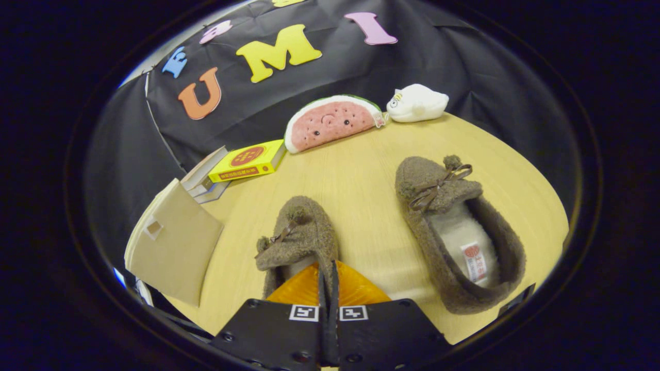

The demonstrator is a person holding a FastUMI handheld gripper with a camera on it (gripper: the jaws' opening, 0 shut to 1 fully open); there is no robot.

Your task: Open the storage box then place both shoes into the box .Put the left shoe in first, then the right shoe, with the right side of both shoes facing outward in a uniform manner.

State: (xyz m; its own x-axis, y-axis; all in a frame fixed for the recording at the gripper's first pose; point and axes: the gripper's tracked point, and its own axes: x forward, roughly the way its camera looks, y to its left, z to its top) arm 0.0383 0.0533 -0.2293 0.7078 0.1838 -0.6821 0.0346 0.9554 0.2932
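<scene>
Two brown fuzzy slippers with small bows lie on the round wooden table. The left shoe is right at my fingers, toe pointing away. My gripper is shut on the right side wall of its opening, with the fuzzy rim pinched between both fingers. The right shoe lies apart to the right, toe also pointing away, its pale lining and label showing. A tan flap with a small tab, likely the storage box's open lid, stands at the table's left edge; the box body is hidden.
A yellow book lies on a stack of books behind the tan flap. A watermelon plush and a white plush lean against the black cloth wall at the table's far edge. Bare tabletop separates the two shoes.
</scene>
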